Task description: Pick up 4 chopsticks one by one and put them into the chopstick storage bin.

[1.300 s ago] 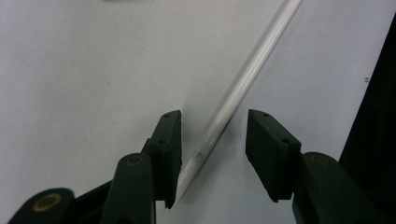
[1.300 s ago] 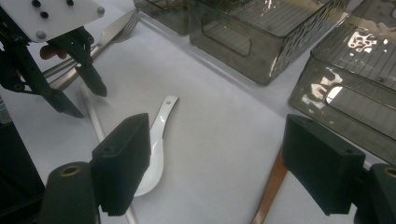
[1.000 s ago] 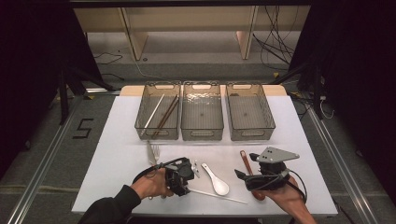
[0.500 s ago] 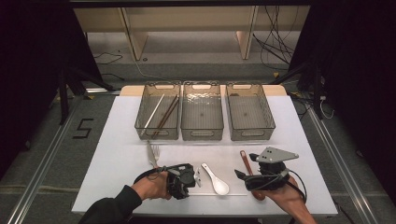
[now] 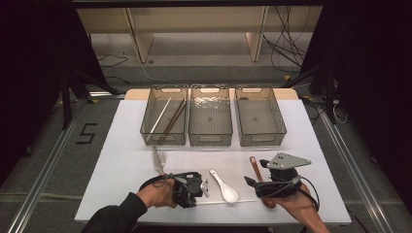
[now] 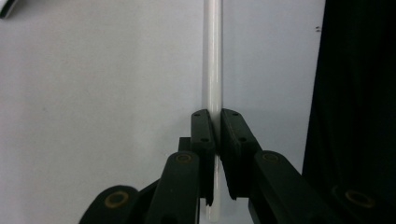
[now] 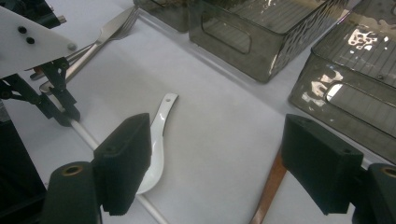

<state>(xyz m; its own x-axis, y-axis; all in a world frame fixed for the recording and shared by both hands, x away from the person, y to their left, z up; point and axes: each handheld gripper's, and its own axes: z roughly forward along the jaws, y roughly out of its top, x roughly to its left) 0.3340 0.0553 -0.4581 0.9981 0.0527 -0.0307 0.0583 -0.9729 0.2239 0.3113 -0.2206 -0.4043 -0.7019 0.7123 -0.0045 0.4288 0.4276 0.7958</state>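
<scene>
Spoon and fork beside chopstick

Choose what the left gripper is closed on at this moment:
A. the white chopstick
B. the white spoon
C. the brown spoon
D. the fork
A: in the left gripper view the left gripper has both jaws pressed against the white chopstick, which lies along the table between them.

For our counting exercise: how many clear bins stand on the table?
3, in a row at the far side of the table: the left bin holds chopsticks, the middle bin and the right bin look empty.
</scene>
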